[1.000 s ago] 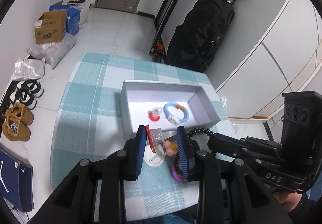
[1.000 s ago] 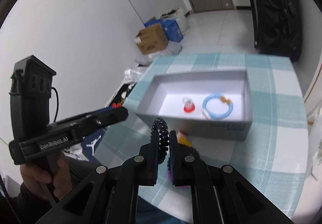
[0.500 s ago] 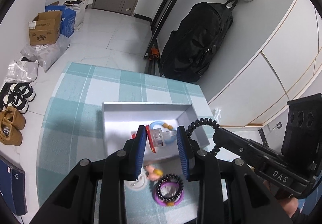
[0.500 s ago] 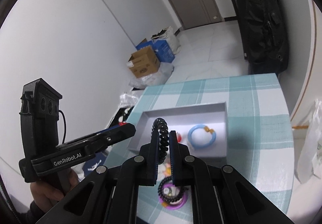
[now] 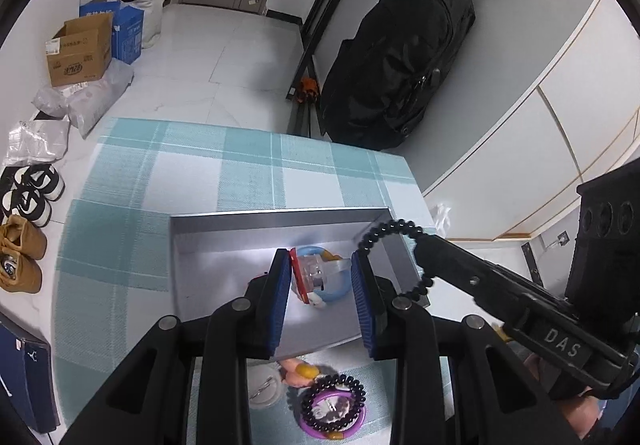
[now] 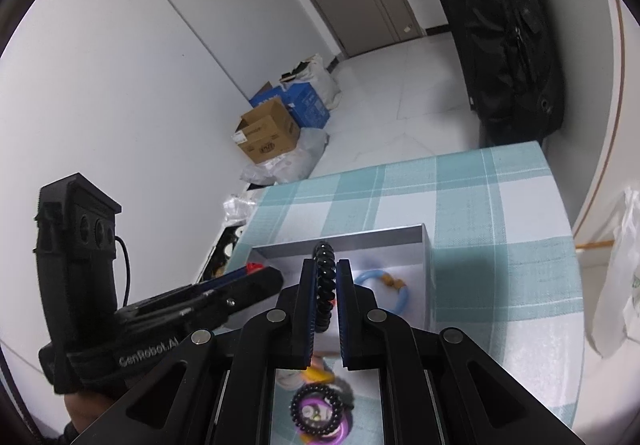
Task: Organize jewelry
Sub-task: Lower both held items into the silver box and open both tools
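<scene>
Left gripper point(image 5: 320, 277) pinching clear red-trimmed trinket point(image 5: 310, 275) above grey box point(image 5: 276, 223). Right gripper point(image 6: 325, 285) clamped on black bead bracelet point(image 6: 325, 287) over box.

We see the box point(image 5: 280, 223) on the checked tablecloth point(image 5: 248, 169). In the box lies a ring bracelet point(image 6: 386, 291). Nearer us than the box, on the cloth, a beaded bracelet point(image 5: 332, 405) lies on a hoop point(image 5: 356, 427), a round badge point(image 5: 264, 391) left of them.

Two black bead bracelets point(image 5: 394, 259) point(image 5: 334, 403), one box point(image 5: 224, 229)
</scene>
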